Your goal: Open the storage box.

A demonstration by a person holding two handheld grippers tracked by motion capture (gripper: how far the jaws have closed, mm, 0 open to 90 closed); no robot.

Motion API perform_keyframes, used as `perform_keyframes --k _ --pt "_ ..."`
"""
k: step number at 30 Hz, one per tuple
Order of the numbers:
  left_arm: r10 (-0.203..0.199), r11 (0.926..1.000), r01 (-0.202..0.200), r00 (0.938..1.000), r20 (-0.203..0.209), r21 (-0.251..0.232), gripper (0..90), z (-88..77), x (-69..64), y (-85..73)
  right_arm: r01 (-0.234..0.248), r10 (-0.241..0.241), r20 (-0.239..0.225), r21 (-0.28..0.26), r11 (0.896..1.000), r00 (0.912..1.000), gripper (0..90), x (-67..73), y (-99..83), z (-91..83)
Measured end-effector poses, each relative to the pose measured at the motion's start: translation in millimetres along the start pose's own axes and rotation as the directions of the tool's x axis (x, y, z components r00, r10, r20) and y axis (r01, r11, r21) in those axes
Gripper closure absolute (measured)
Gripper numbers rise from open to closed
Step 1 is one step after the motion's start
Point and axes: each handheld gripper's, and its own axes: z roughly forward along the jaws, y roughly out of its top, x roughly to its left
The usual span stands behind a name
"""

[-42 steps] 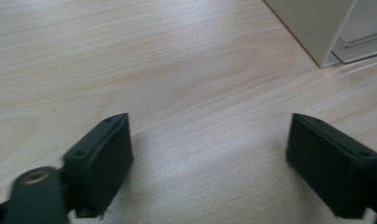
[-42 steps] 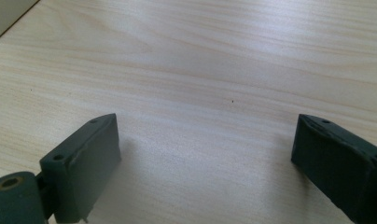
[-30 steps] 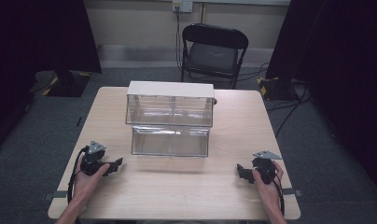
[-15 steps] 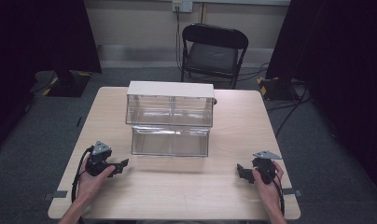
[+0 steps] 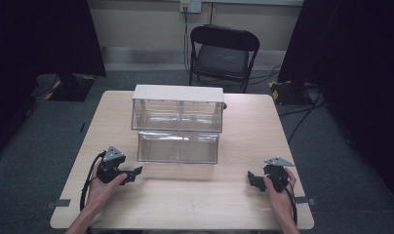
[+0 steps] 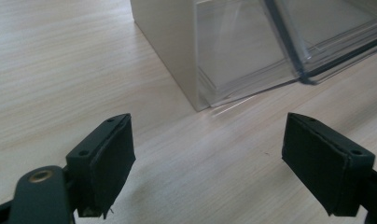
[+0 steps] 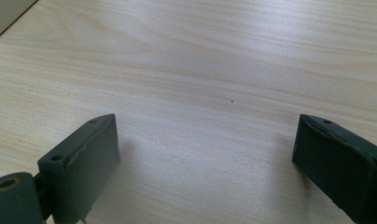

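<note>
Where the person's forearms come in from the near edge of the high view, each hand rests on the pale wood-grain table (image 5: 195, 204) with a gripper in it. The left gripper (image 5: 135, 173) lies at the near left, its jaws spread wide with nothing between them, pointing toward the middle of the table; a black cable loops from it back along the wrist. The right gripper (image 5: 252, 179) sits at the near right, well apart from the other, its jaws likewise spread and empty, a grey three-cornered plate on top.

In the right gripper view the two black pads frame bare light wood with fine grain. In the left gripper view the jaws frame the near corner of the clear drawer unit (image 6: 252, 51), which stands on the wood just ahead of them, not touching.

Beyond the hands, in the middle of the table, the drawer unit (image 5: 178, 127) shows a white top and transparent walls; its lower drawer is pulled out toward the person, and I cannot tell whether anything lies inside. Small strips of tape mark the table's near edges.

Past the far edge a black folding chair (image 5: 223, 53) stands on grey carpet, cables trail across the floor at right, dark curtains hang on both sides, and a wall outlet (image 5: 190, 6) sits on the pale back wall.
</note>
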Motion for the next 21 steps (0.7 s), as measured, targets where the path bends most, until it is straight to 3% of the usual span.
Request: perform_keyframes --k 12,21 --pt "0.012 0.9992 -0.012 0.9998 0.014 -0.038 16.8 0.5 -5.0 8.0 -0.001 0.001 0.000 0.000 1.000 1.0000 6.4 0.0 0.0 0.0" --pt "-0.034 0.9966 0.037 0.9986 0.040 -0.074 15.8 -2.4 -1.5 8.6 -0.002 0.002 0.001 0.001 1.000 1.0000 6.2 0.0 0.1 0.1"
